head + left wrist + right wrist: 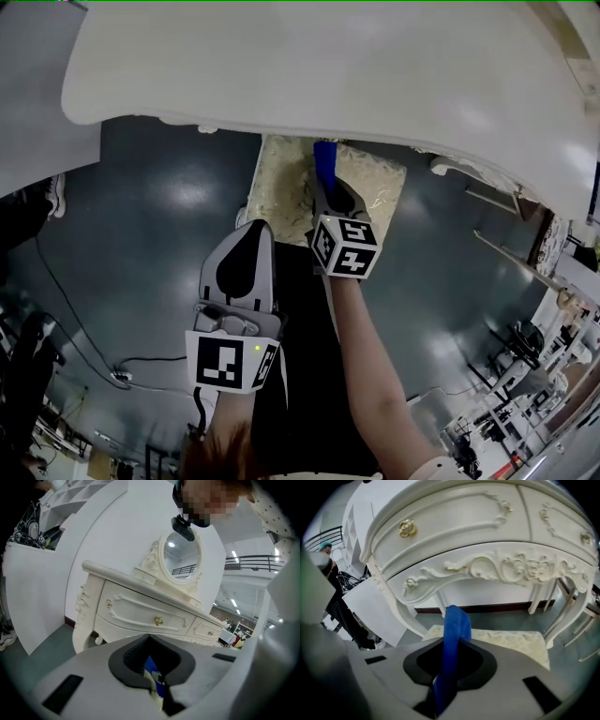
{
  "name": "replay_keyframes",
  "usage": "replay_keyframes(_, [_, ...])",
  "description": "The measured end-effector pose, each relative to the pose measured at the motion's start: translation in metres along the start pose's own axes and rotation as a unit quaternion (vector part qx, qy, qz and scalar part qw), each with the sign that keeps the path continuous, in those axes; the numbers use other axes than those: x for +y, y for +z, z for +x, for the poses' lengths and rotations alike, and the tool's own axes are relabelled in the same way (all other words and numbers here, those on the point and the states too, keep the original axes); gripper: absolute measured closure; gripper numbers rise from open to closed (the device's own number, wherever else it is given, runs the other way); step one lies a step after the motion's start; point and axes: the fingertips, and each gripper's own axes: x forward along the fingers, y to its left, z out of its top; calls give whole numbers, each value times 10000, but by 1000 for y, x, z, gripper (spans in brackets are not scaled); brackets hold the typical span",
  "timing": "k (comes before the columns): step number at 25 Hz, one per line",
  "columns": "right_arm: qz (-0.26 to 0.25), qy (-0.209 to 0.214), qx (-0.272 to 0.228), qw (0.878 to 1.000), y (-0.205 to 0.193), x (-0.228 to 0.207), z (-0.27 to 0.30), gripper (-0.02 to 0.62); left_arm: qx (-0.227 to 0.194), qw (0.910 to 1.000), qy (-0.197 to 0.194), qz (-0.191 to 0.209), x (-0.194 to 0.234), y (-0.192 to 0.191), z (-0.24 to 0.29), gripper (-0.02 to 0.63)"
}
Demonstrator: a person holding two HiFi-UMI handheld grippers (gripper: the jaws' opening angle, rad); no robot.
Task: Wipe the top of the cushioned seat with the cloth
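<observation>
My right gripper (325,187) pinches the cloth (453,630) over the seat (281,192); left gripper (259,231) closed, empty. Dragging could tug the cloth loose.

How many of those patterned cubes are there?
2. One cube on the left gripper, bottom centre; the other on the right gripper, by the cushioned seat. None looks hidden.

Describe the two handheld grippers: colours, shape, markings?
The left gripper and right gripper have pale grey shells with black padded jaw recesses. Each carries a cube of black-and-white square markers; the left cube shows a small green light. The right forearm is unsleeved.
</observation>
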Motion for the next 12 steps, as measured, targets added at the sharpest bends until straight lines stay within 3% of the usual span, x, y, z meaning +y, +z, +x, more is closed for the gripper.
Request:
replay_keyframes(6, [449,-890,-57,9950,-28,-103,-55,534,238,9979,-552,219,-54,-10,13,607])
replay_keyframes(12, [750,-1587,108,9844,-63,-188,-90,534,440,9952,-809,345,-87,-23,21,607])
